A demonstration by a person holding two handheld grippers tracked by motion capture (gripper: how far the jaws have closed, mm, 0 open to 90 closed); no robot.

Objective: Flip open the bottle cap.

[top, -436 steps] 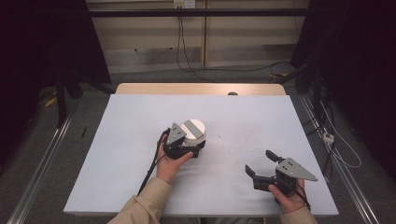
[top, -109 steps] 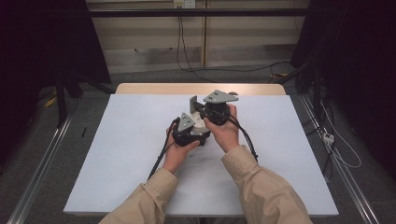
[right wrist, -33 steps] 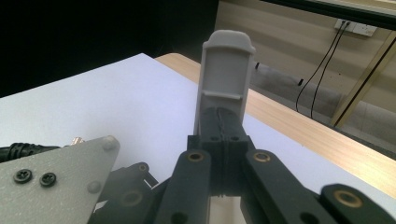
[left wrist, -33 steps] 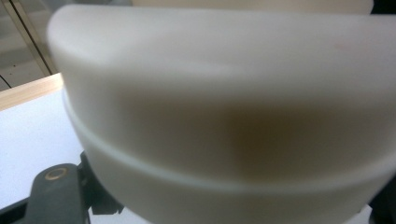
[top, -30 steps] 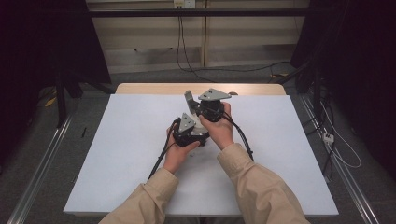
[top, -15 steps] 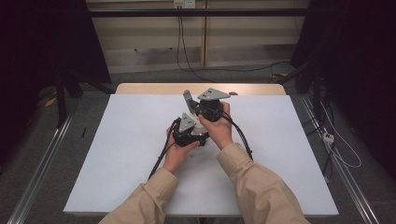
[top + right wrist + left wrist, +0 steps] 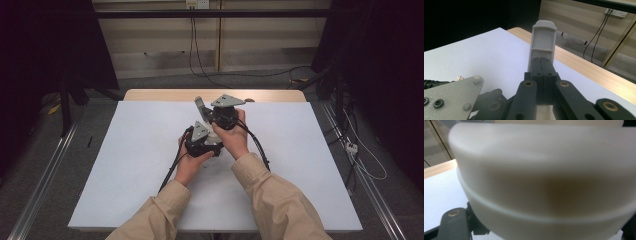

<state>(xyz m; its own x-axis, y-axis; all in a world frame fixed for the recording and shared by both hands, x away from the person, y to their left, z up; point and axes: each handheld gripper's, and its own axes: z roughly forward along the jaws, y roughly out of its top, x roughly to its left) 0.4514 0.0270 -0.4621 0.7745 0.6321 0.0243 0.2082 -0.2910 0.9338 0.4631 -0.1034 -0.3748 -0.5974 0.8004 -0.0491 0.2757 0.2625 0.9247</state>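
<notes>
In the high view both hands meet at the middle of the white table (image 7: 125, 165). My left gripper (image 7: 209, 139) is shut on a white round object (image 7: 214, 136), mostly hidden under the hands. In the left gripper view that white object (image 7: 541, 182) looms close and blurred, with one dark finger (image 7: 452, 225) at the lower left. My right gripper (image 7: 199, 105) hovers just behind and above the left one. In the right gripper view its jaws (image 7: 543, 45) are pressed together with nothing between them. The left gripper's grey plate (image 7: 451, 95) sits below.
A strip of bare wood (image 7: 160, 95) runs along the table's far edge. Black cables (image 7: 172, 167) trail from the grippers toward the person. Metal rails (image 7: 45, 175) flank the table on the floor, and loose wires (image 7: 360, 160) lie at the right.
Nothing has moved over the last second. Much earlier, the right gripper stood open near the front right of the table; it now sits shut at the middle beside the left one.
</notes>
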